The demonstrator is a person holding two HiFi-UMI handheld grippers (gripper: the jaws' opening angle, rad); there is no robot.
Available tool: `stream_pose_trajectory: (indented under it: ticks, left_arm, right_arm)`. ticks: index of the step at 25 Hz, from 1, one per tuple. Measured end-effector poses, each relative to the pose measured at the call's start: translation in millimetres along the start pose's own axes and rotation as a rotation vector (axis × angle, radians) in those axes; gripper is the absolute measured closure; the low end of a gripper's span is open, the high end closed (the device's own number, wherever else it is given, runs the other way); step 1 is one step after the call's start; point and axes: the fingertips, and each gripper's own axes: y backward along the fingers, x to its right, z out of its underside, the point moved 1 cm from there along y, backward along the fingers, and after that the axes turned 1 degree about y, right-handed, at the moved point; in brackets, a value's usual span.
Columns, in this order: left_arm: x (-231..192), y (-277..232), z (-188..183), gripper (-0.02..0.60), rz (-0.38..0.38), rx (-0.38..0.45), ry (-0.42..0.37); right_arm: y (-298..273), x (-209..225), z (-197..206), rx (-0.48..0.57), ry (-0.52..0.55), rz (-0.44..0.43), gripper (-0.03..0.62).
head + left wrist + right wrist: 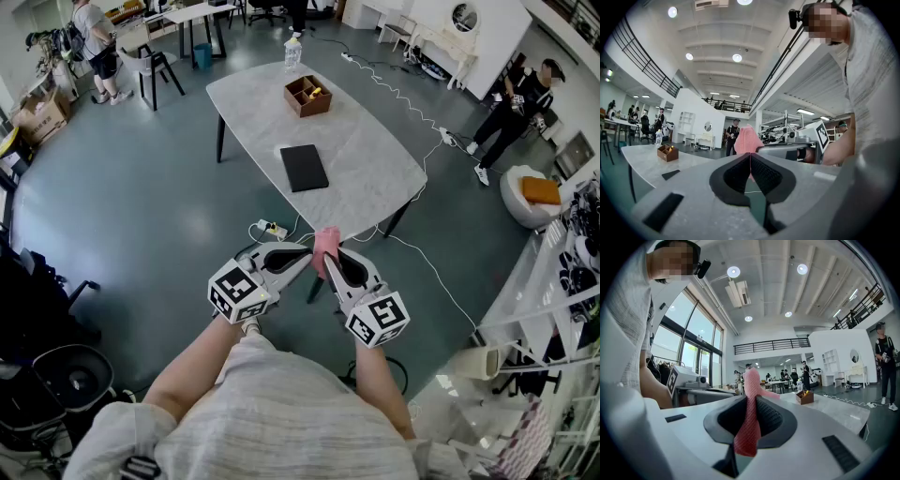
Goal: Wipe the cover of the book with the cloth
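Observation:
A black book lies flat on the pale oval table, far ahead of both grippers; the left gripper view shows the book small at the left. A pink cloth hangs between the two gripper tips, held in the air in front of the person's body. My right gripper is shut on the cloth, which runs up through its pads and sticks out past them. My left gripper is shut, with the cloth just beyond its tips; I cannot tell if it nips an edge.
A wooden box with small items and a bottle stand at the table's far end. Cables and a power strip lie on the floor by the near table edge. People stand at the far left and far right of the room.

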Motion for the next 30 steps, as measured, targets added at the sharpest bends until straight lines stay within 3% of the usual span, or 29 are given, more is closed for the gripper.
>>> stream_pose_trajectory:
  ticks: [15, 24, 30]
  left_arm:
    - [-3.0, -6.3, 6.4, 0.566, -0.01, -0.012, 0.01]
    - [-6.4, 9.6, 6.4, 0.566, -0.049, -0.001, 0.017]
    - [-40.9, 19.8, 1.0, 0.566, -0.068, 0.01, 0.018]
  right_arm:
    - [2.7, 10.0, -2.1, 0.026, -0.037, 0.007, 0.537]
    - [-4.6, -4.4, -3.9, 0.01, -0.034, -0.045, 0.537]
    - [-38.3, -0.6, -7.0, -0.019, 0.009, -0.058, 0.537]
